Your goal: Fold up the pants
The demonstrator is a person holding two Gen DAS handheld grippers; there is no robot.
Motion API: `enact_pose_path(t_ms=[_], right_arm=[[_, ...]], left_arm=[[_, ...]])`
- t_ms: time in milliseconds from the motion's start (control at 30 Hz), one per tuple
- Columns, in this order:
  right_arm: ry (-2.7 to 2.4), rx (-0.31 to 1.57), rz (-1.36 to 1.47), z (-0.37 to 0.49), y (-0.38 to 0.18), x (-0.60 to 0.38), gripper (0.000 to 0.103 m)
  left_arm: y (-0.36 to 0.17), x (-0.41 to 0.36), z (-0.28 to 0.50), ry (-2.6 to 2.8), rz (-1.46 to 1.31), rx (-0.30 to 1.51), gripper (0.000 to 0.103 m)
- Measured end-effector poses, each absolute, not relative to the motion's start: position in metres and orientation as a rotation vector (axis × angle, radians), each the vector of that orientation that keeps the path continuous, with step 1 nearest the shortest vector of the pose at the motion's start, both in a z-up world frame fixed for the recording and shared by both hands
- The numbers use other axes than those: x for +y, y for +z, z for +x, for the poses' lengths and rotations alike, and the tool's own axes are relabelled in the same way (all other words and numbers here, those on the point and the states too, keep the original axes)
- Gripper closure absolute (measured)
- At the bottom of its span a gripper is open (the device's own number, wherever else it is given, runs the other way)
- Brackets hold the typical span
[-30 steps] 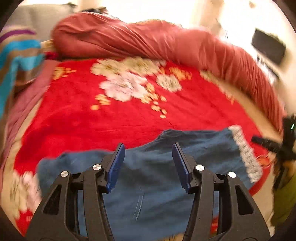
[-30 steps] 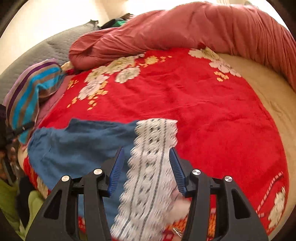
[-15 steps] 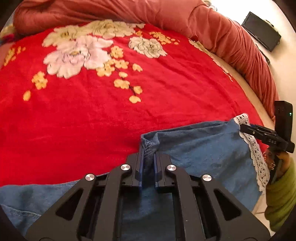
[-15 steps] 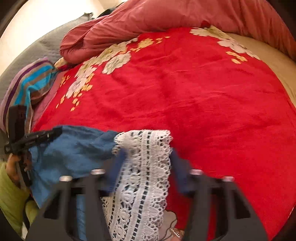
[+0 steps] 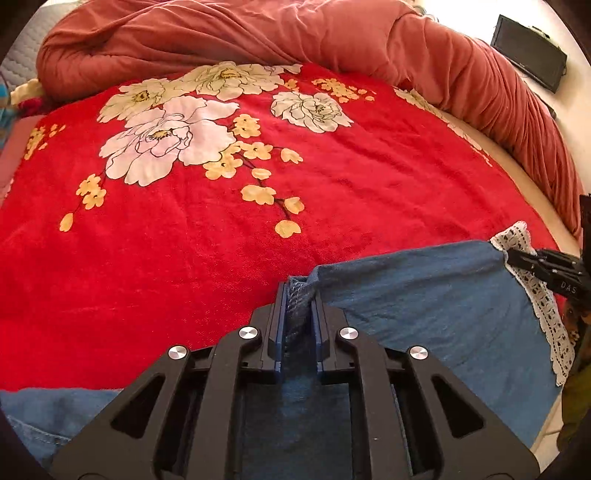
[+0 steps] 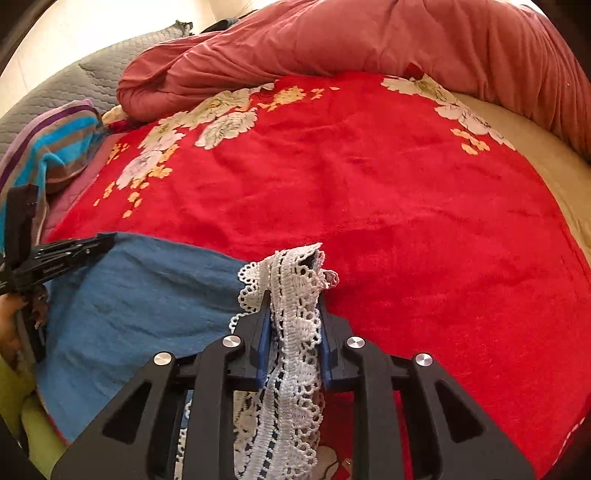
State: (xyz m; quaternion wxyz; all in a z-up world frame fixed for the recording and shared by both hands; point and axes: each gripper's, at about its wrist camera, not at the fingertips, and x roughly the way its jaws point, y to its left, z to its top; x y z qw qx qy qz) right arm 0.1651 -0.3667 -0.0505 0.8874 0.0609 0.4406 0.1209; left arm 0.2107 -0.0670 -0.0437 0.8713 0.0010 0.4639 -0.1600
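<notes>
- We have the blue denim pants (image 5: 436,306) spread along the near edge of the red floral blanket (image 5: 221,240); that blanket serves as our landmark throughout.
- Left gripper (image 5: 298,314): the jaws are nearly together but opening slightly, and a bunched denim edge sits pinched between the pads. This grip lies at the pants' far edge, where denim meets bare blanket.
- Right gripper (image 6: 293,325): the jaws are narrowly set and clamp the white lace trim (image 6: 291,369) at the pants' end, on the blanket's near-right part as the left wrist view shows it.
- Step in hand, by our judgement: both edges are secured and the first fold is about to start.
- Next move calls for lifting both grips together, keeping the denim taut between them, and carrying the held edge across the garment toward the blanket's near side.
- Risk: the lace is thin and openwork, so it may slip or stretch.
- Readable writing: the letters "DAS" (image 5: 568,286) on the right gripper's body, seen at the blanket's right edge. No other label is legible.
- A rust-coloured duvet (image 5: 332,33) lies heaped beyond the blanket.
</notes>
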Motion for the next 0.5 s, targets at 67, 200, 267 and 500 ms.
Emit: enact_pose_path(t_ms=[67, 200, 267, 500], right_arm=[[0.229, 0.911, 0.089, 0.163, -0.049, -0.363, 0.075], [0.154, 0.873, -0.006, 0.150, -0.036, -0.361, 0.051], [0.150, 0.825, 0.042, 0.132, -0.020, -0.372, 0.050], [0.143, 0.754, -0.043, 0.063, 0.008, -0.367, 0.040]], left_arm=[[-0.039, -0.061, 0.208, -0.317, -0.014, 0.946, 0.083], [-0.023, -0.049, 0.192, -0.268, -0.042, 0.904, 0.068], [-0.008, -0.041, 0.175, -0.235, -0.042, 0.872, 0.055], [0.016, -0.015, 0.099, -0.122, 0.020, 0.798, 0.022]])
